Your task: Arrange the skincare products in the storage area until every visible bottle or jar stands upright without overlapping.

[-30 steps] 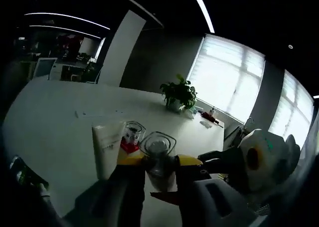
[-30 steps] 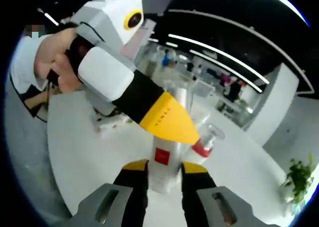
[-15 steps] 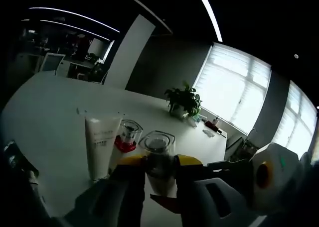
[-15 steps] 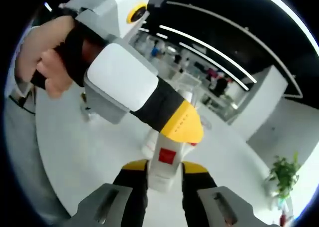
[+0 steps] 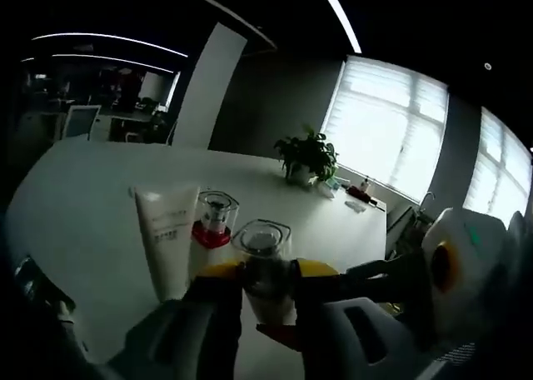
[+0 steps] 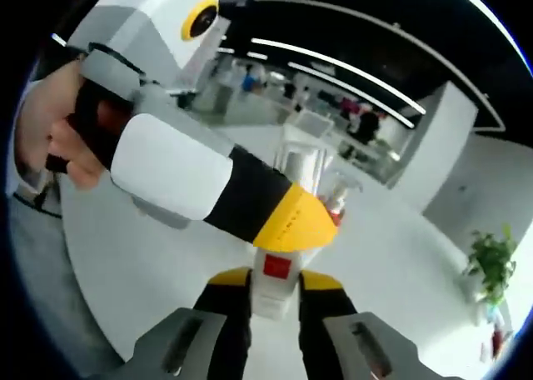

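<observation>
Fingers (image 5: pixel 223 273) of both our grippers pinch one clear bottle (image 5: pixel 265 267) lower centre, steadying it upright beside the tube (image 5: pixel 166 234).

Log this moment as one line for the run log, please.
left tool: shut on clear bottle | right tool: shut on same bottle | white tube, red-collared bottle: upright on table

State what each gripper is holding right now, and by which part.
Both grip the same clear bottle. The left gripper clamps its body just below the cap; the right gripper clamps its lower body, at the red label.
</observation>
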